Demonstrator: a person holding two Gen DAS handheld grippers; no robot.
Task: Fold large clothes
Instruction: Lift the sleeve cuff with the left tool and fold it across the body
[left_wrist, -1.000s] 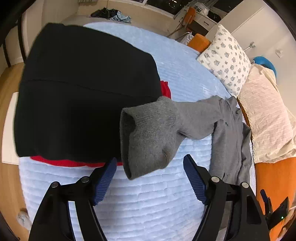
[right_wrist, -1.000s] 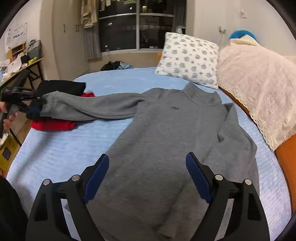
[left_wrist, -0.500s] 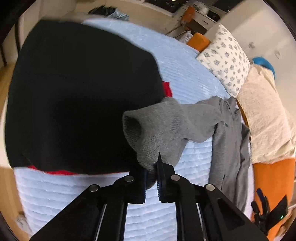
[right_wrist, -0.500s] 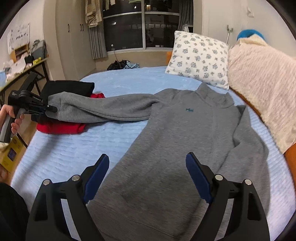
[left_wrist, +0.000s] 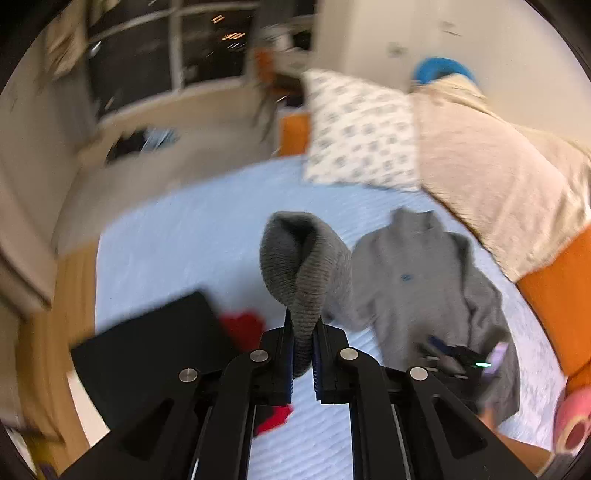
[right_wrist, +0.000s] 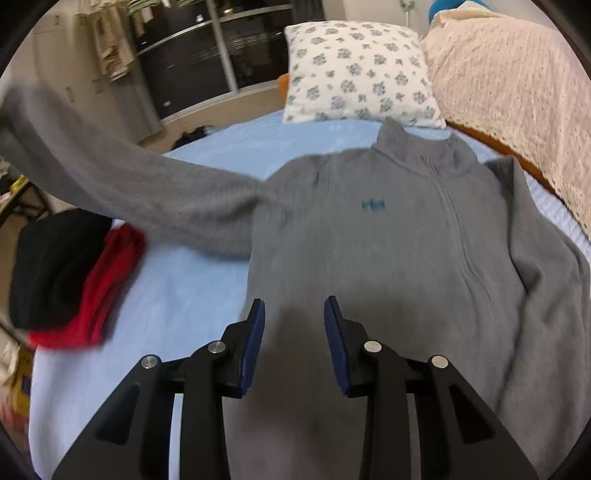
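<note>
A grey zip-neck sweater (right_wrist: 388, 236) lies face up on the light blue bed (right_wrist: 192, 288), collar toward the pillow. It also shows in the left wrist view (left_wrist: 424, 295). My left gripper (left_wrist: 303, 354) is shut on the ribbed cuff (left_wrist: 306, 266) of its left sleeve and holds it raised above the bed. That sleeve (right_wrist: 122, 177) stretches up and leftward in the right wrist view. My right gripper (right_wrist: 294, 332) is partly open and empty, low over the sweater's lower body. It also shows in the left wrist view (left_wrist: 454, 354).
A folded black garment (right_wrist: 51, 266) lies on a red one (right_wrist: 99, 288) at the bed's left edge. A flowered pillow (right_wrist: 358, 70) and a cream blanket (right_wrist: 517, 92) lie at the head. Clothes lie on the floor (left_wrist: 140, 140) by the window.
My left gripper closed on the sleeve cuff and lifted it up off the black pile. My right gripper narrowed its jaws and moved forward over the sweater's body.
</note>
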